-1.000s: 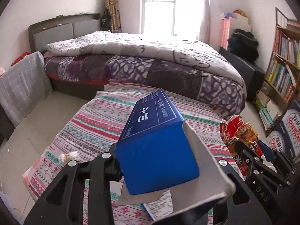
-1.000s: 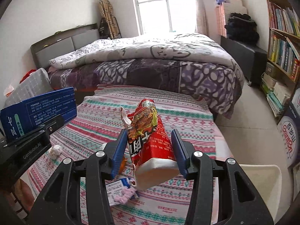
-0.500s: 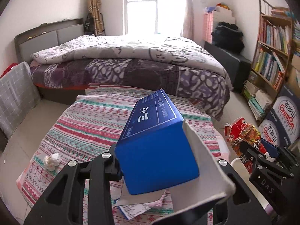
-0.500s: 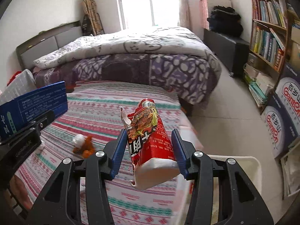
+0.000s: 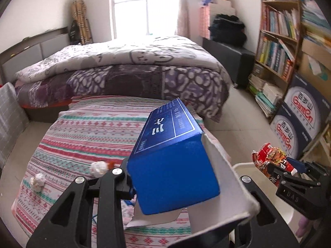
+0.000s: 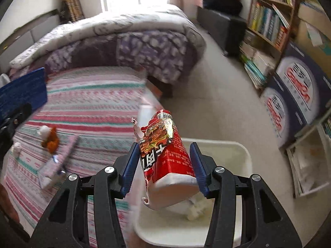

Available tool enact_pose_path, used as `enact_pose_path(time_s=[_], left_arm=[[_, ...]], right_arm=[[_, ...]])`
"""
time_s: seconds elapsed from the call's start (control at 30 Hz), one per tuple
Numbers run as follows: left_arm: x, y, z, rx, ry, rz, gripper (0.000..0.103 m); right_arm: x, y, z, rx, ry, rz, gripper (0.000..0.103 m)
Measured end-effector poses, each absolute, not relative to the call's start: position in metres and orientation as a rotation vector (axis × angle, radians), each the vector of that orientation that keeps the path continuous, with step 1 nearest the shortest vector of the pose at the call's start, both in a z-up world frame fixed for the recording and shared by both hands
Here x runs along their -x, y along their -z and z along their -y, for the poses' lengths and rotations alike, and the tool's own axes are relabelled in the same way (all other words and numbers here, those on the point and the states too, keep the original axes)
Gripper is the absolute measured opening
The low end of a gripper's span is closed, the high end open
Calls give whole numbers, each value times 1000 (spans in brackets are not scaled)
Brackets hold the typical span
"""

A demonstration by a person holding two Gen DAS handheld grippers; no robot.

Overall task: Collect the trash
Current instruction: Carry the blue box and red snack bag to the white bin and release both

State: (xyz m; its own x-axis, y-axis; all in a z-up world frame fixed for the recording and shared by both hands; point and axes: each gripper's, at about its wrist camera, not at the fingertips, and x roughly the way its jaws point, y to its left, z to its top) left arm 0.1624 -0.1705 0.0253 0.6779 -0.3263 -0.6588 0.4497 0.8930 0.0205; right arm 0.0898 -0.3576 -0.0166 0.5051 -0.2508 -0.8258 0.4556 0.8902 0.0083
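My left gripper [image 5: 182, 188] is shut on a blue carton [image 5: 171, 165] with an open white flap, held above the striped tablecloth [image 5: 86, 128]. My right gripper [image 6: 165, 165] is shut on a red snack wrapper [image 6: 165, 155] and holds it over a white bin [image 6: 231, 150] beside the table. The right gripper and wrapper [image 5: 271, 161] also show at the right of the left wrist view, above the bin rim [image 5: 242, 167]. Crumpled white paper balls [image 5: 99, 167] and an orange scrap [image 6: 50, 139] lie on the cloth. White scraps [image 6: 196, 208] lie in the bin.
A pink-and-white packet [image 6: 58, 163] lies on the cloth near its front edge. A bed with a patterned quilt [image 5: 128, 66] stands behind the table. A bookshelf [image 5: 277, 41] and printed cardboard boxes [image 5: 298, 119] line the right wall.
Both grippers have swung to the right with their loads. The right gripper has moved from over the tablecloth to over the white bin. The grips have not changed.
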Motion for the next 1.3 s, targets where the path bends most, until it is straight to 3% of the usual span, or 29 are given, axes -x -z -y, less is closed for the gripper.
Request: enact_pose_path(time_s=[0.2,0.3,0.47,1.07,1.13,1.17,1.2,1.3], left_arm=[[-145,-19,203,-235,500,-701,36],[-136,-16,218,-253,534,-705,36],[-120,-12,242,-283,598,-713,36],[-73,-4,291,-298,890,-820,38],[-71,-4,293,-273,918,-843,51],[-71,-5,292,-260,925,-849,66],[-73,-6,291,-238,932,-857,70],[-79,-7,286,-204,929,-886,70]], right_arm=[[-64,19,392,-301,506,-951,53],[-53,14,404,-324,550,-928,66],[-36,7,424,-345,622,-887,73],[0,-6,465,-462,741,-793,80],[3,-7,468,-477,747,-782,82],[4,-8,469,-483,749,-778,83],[5,-8,469,-487,749,-776,83],[5,-8,469,-500,748,-771,85]])
